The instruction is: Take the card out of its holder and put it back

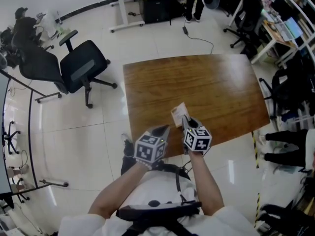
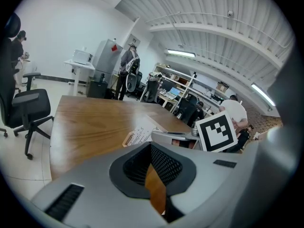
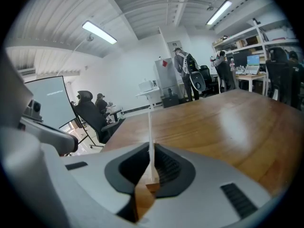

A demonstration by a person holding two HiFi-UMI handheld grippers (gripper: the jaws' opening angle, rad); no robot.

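A flat white printed card point(image 1: 178, 114) with a tan end sits in my right gripper point(image 1: 185, 120) just above the near edge of the wooden table point(image 1: 211, 87). I cannot tell the card from its holder. In the right gripper view the card point(image 3: 150, 137) stands edge-on, and the right gripper point(image 3: 152, 169) is shut, its pads pressed on the card's lower part. The left gripper view shows the card point(image 2: 141, 135) lying flat, sticking out leftward from the right gripper point(image 2: 167, 136). My left gripper point(image 1: 166, 130) hovers close beside on the left. Seen in its own view, the left gripper point(image 2: 153, 169) is shut with nothing held.
Black office chairs point(image 1: 81, 68) stand on the tiled floor left of the table. White desks and shelves point(image 1: 280, 28) line the back and right. A person's legs point(image 1: 283, 146) show at the right edge. The table's far half is bare wood.
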